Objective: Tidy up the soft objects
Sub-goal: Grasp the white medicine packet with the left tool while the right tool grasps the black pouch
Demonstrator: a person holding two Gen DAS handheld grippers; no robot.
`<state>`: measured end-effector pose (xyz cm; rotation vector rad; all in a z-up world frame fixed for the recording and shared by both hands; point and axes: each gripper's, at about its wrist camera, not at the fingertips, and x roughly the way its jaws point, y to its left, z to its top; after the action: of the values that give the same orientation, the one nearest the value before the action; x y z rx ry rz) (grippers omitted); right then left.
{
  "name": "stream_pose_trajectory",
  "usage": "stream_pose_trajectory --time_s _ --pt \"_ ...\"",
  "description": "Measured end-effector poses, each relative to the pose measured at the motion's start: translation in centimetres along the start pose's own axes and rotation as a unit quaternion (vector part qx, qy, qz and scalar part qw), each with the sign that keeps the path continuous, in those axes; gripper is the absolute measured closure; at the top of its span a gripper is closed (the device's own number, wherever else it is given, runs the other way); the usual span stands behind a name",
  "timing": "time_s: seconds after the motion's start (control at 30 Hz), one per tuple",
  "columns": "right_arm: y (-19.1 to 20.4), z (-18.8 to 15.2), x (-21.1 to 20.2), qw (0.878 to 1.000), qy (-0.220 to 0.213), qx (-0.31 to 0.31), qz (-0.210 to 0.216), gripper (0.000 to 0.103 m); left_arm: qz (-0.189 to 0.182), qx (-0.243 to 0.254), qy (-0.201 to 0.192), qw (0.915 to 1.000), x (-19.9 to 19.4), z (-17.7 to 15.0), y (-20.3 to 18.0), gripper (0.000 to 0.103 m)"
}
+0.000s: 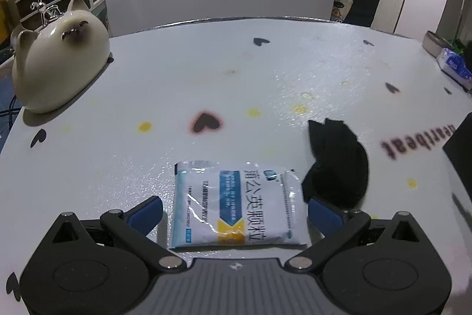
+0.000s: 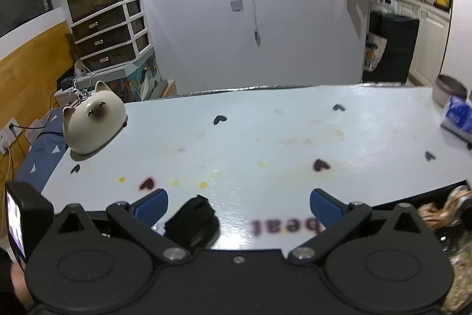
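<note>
both grippers are spread wide, holding nothing. left gripper (image 1: 235, 213) straddles a flat white-and-blue printed sachet (image 1: 236, 202). right gripper (image 2: 239, 205) hangs over a crumpled black cloth (image 2: 193, 219)

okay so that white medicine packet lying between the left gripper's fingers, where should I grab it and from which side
Probably the near short edge of the packet. It lies flat on the table, so come in low from the left gripper side, one finger sliding under that edge.
</note>
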<state>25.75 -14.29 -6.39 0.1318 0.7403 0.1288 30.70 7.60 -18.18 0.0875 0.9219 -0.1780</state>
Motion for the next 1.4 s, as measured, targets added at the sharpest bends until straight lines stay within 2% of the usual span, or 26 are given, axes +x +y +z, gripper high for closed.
stream_pose_trajectory --time_s 0.17,0.27,0.37,0.47,0.57,0.67,0.8,0.83,0.93,1.0,1.13,1.27,1.4 --pt "0.8 0.6 2.8 0.998 0.037 0.049 0.01 0.0 0.006 -0.004 -0.003 1.0 0.4 -0.1 0.6 0.0" --pt "0.9 0.8 4.8 0.992 0.073 0.105 0.022 0.0 -0.002 0.001 -0.004 1.0 0.3 0.0 0.8 0.0" --pt "1.0 0.6 6.8 0.979 0.113 0.165 0.033 0.0 -0.004 0.002 -0.002 1.0 0.2 -0.1 1.0 0.0" --pt "1.0 -0.2 8.8 0.961 0.154 0.225 0.039 0.0 -0.004 0.002 0.003 1.0 0.1 -0.2 1.2 0.0" --pt "1.3 -0.9 10.3 0.948 0.178 0.261 0.031 0.001 -0.001 -0.007 0.008 0.9999 0.0 -0.2 1.3 0.0" --pt "1.5 -1.6 11.8 0.936 0.194 0.293 0.011 0.008 0.0 -0.016 0.013 0.9998 0.2 0.0 1.5 0.0" --pt "1.7 -2.4 13.3 0.923 0.214 0.321 -0.004 0.012 0.0 -0.015 0.017 0.9997 0.3 0.3 1.6 0.0" --pt "1.9 -2.4 13.3 0.924 0.211 0.319 -0.007 0.013 0.0 -0.013 0.02 0.9997 0.5 0.4 1.5 0.0" --pt "3.0 -2.1 13.5 0.933 0.214 0.29 -0.01 0.027 0.002 -0.005 0.024 0.9997 0.6 0.5 1.3 0.0" --pt "3.4 -1.9 13.5 0.938 0.217 0.271 -0.009 0.048 0.006 0.001 0.027 0.9996 0.7 0.6 1.1 0.003" --pt "3.5 -2.1 13.2 0.941 0.231 0.249 0.015 0.074 0.014 -0.001 0.021 0.9997 0.4 0.7 1.1 0.012" --pt "4.1 -2.0 12.4 0.954 0.222 0.198 0.031 0.086 0.006 -0.015 0.016 0.9997 -0.1 0.6 1.7 0.021" --pt "4.4 -2.0 11.2 0.967 0.206 0.146 0.043 0.089 -0.003 -0.035 0.015 0.9993 -0.8 0.3 2.3 0.029"
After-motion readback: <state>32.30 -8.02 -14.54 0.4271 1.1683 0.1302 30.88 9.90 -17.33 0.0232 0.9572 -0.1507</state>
